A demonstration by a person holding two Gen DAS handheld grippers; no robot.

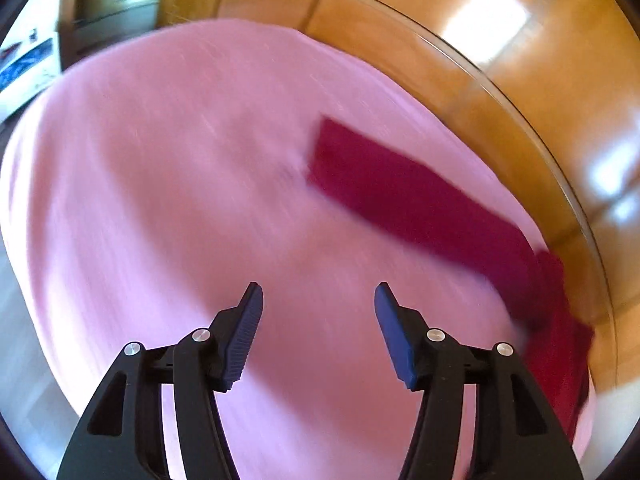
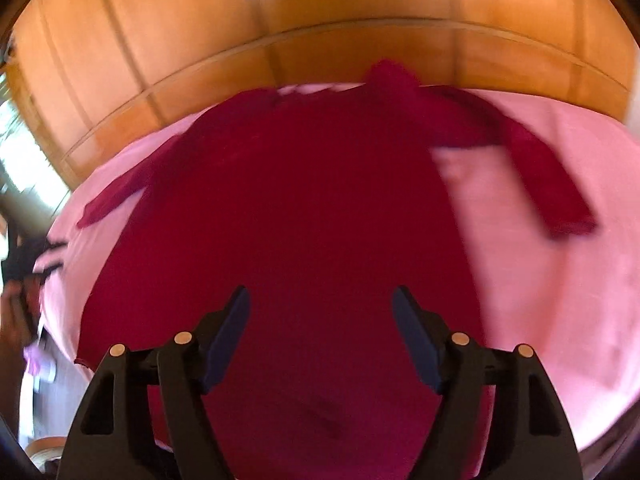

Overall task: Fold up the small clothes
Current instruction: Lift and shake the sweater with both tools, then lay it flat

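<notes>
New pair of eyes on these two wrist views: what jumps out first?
The dark red long-sleeved garment spread flat on the pink cloth-covered surface fills the right wrist view, sleeves out to both sides. In the left view, one sleeve crosses the pink. Both the left gripper and right gripper hang open, holding nothing.
</notes>
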